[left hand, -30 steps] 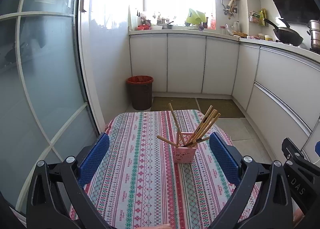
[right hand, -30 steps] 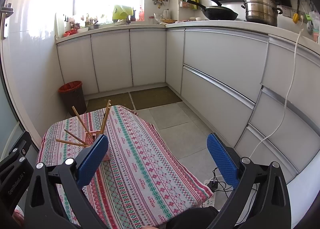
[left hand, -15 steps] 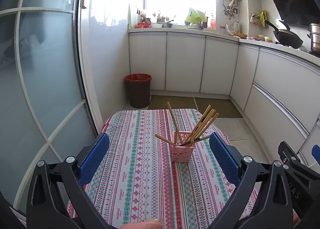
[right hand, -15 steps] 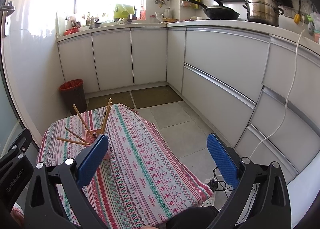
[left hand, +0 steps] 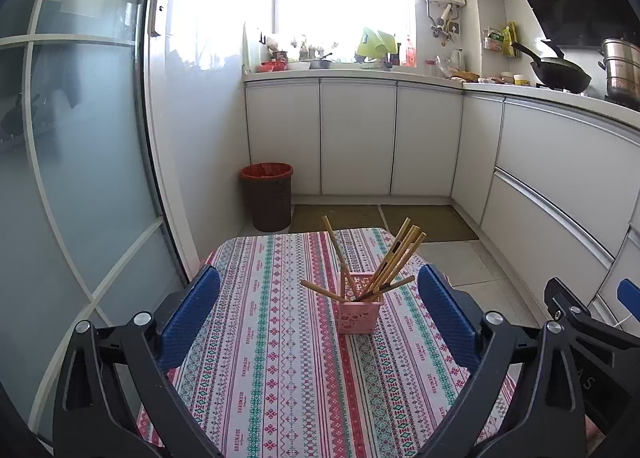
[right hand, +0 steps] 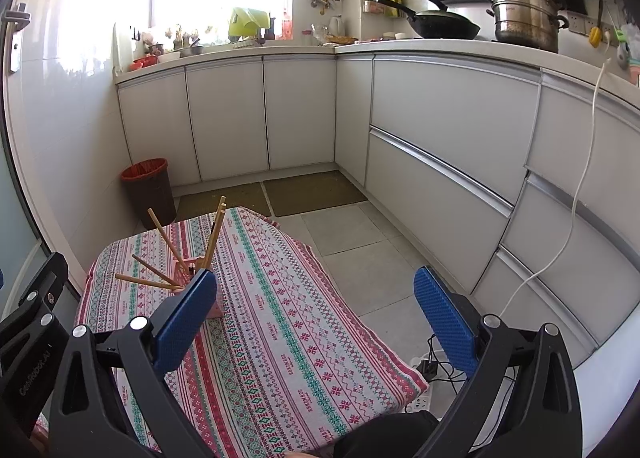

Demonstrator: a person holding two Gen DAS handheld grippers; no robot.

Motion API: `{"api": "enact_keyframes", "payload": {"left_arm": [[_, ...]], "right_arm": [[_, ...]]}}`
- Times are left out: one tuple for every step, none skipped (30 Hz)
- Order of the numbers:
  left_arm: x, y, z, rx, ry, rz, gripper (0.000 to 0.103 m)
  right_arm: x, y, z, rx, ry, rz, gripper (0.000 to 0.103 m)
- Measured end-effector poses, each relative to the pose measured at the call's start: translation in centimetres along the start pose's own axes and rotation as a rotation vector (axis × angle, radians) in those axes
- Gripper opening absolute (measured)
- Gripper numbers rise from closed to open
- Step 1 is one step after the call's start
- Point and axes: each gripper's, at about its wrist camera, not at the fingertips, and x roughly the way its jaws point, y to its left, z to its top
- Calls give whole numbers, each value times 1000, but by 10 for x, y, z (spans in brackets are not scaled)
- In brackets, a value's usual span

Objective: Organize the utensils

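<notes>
A pink perforated holder [left hand: 359, 312] stands upright on the patterned tablecloth [left hand: 280, 358], with several wooden chopsticks [left hand: 394, 258] fanned out of its top. My left gripper [left hand: 318, 318] hangs open above the near part of the table, short of the holder, nothing between its blue pads. In the right wrist view the holder [right hand: 192, 278] is partly hidden behind the left pad. The chopsticks [right hand: 214, 234] stick up above it. My right gripper [right hand: 316, 318] is open and empty, over the table's right side and the floor.
A small table carries the striped cloth [right hand: 280, 318]. White cabinets [left hand: 356, 138] line the back and right walls. A brown bin with a red liner [left hand: 267, 196] stands on the floor beyond the table. A glass door [left hand: 80, 158] closes the left. A power strip and cables [right hand: 432, 374] lie on the floor at right.
Both grippers have drawn back and lifted a little, so the holder sits slightly farther off and more of the table shows. The holder and chopsticks have not moved.
</notes>
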Motion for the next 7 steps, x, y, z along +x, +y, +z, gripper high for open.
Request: {"api": "enact_keyframes", "payload": {"left_arm": [[0,1,1,-6,2,1,96],[0,1,2,-9,6,7,96],[0,1,3,-7,8,13,96],[1,1,3,-7,8,17,96],[1,2,3,-6,11,16,96],[2,2,2,-7,17,16,96],[3,2,2,-8,21,17,96]], "right_arm": [[0,0,0,0,1,0,96],[0,-1,0,0,1,0,96],[0,-1,0,0,0,-1,96],[0,-1,1,0,0,0,96],[0,-2,1,2,0,0,96],[0,-2,1,3,-1,-1,96],[0,-2,1,3,-2,-2,96]]}}
